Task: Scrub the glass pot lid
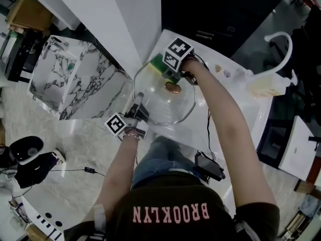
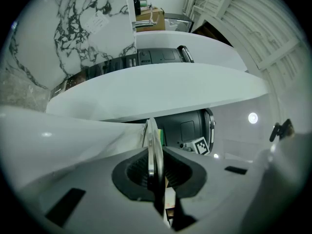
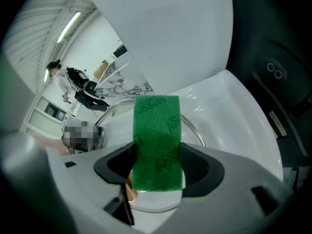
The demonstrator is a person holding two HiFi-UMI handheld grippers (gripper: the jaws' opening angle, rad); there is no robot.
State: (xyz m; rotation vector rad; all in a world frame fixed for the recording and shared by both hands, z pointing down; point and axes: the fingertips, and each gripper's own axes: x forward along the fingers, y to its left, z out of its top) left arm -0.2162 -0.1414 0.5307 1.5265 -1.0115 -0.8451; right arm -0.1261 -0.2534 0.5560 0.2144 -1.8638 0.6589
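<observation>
Glass lid (image 1: 161, 109) is held between two grippers above a white counter (image 1: 241, 109), in the middle of the head view. Its rim is clamped at about 8 o'clock by the left gripper (image 1: 138, 108). In the left gripper view the lid (image 2: 154, 147) is seen edge-on, standing upright between the jaws, and the left gripper (image 2: 156, 177) is closed narrowly on that thin edge. A brown knob (image 1: 173, 88) is seen close to the lid's centre, slightly toward 2 o'clock.

At about 12 o'clock on the lid the right gripper (image 1: 174, 75) is found, with its marker cube facing the camera. A green sponge (image 1: 156, 63) is gripped there and lies against the lid's far rim. In the right gripper view the sponge (image 3: 156, 140) is pinched between the jaws, which are set as wide as the sponge is thick, and it stands up from the right gripper (image 3: 157, 177). The lid's (image 3: 197, 133) curved rim is seen behind the sponge, and its knob (image 3: 129, 190) shows as a coppery piece at 7 o'clock of the sponge.

A marble panel (image 1: 75, 79) stands at 9 o'clock of the lid, well apart from it.
</observation>
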